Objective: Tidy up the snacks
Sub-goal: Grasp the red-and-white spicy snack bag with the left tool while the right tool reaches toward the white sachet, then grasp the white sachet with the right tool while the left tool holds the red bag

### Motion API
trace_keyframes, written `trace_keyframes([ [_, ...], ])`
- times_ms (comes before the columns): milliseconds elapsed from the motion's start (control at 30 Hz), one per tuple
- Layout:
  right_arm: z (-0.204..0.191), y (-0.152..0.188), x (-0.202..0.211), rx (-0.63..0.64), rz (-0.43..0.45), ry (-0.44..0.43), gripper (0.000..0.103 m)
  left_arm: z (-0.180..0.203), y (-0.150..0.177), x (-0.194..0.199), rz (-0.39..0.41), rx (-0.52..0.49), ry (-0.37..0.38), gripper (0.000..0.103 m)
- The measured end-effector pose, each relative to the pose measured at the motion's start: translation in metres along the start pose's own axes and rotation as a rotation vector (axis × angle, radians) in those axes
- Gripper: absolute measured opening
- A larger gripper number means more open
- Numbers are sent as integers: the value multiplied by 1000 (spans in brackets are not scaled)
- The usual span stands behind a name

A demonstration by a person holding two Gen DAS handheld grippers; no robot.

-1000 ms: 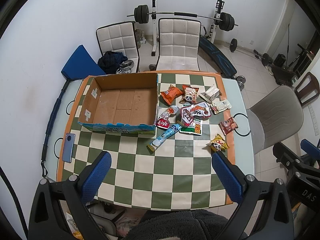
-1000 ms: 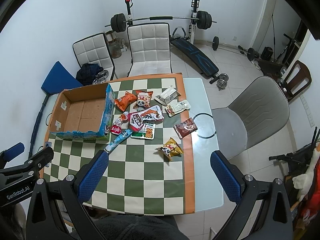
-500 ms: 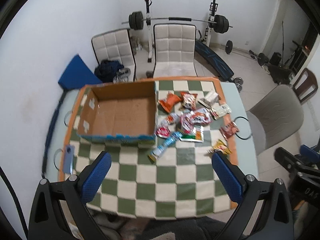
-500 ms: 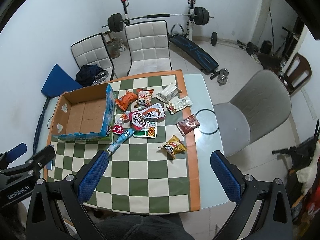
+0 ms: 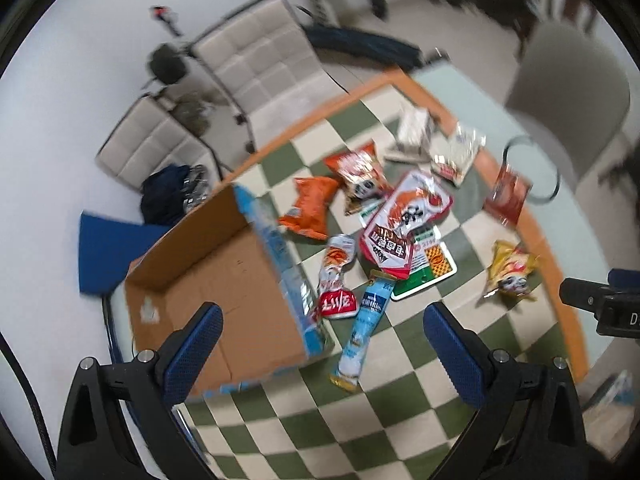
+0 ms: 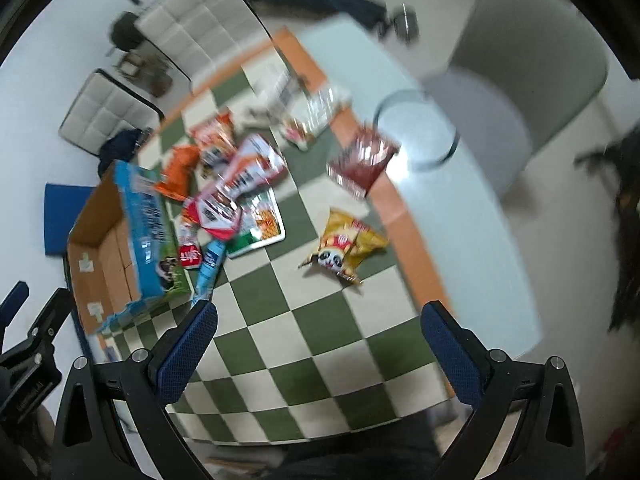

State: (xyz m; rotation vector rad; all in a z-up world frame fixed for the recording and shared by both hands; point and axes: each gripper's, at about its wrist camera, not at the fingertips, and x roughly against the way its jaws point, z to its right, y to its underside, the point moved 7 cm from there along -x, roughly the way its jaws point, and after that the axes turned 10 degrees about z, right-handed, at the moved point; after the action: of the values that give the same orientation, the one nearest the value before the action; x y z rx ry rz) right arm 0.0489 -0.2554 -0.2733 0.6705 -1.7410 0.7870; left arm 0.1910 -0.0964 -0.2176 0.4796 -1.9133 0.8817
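Two grippers, the left gripper and right gripper, hang with blue textured fingers spread wide and empty above a green-and-cream checkered mat. Beyond them, crinkled foil snack packets lie clustered right of an open corrugated cardboard box; a yellow panda packet lies apart, nearer right.

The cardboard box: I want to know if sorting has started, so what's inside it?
The cardboard box shows only bare brown floor; no snacks visible. The left gripper finger covers its near corner.
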Motion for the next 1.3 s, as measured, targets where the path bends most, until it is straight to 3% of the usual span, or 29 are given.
trace_keyframes([
  [200, 14, -13, -89, -27, -127, 5, 103, 37, -30, -91, -131, -143, 119, 103],
  [333, 19, -22, -121, -63, -180, -14, 103, 62, -44, -139, -194, -261, 185, 103],
  [500, 26, -39, -141, -92, -211, -19, 103, 82, -48, -188, -274, -375, 221, 103],
  [733, 44, -74, -145, -125, -193, 3, 103, 98, -34, -223, -393, -407, 319, 103],
  [800, 51, -84, -147, -158, -189, 6, 103, 100, -30, -228, -408, -392, 340, 103],
  [867, 58, -95, -151, -199, -179, 6, 103, 102, -29, -234, -413, -341, 362, 91],
  [900, 61, -101, -154, -216, -172, 11, 103, 100, -28, -236, -427, -297, 375, 79],
  [933, 63, -106, -156, -228, -169, 14, 103, 97, -30, -240, -425, -267, 372, 75],
  [1100, 71, -126, -175, -278, -174, 40, 102, 76, -32, -239, -393, -90, 387, 67],
  [1300, 69, -132, -192, -275, -186, 78, 98, 55, -11, -233, -387, 24, 367, 65],
])
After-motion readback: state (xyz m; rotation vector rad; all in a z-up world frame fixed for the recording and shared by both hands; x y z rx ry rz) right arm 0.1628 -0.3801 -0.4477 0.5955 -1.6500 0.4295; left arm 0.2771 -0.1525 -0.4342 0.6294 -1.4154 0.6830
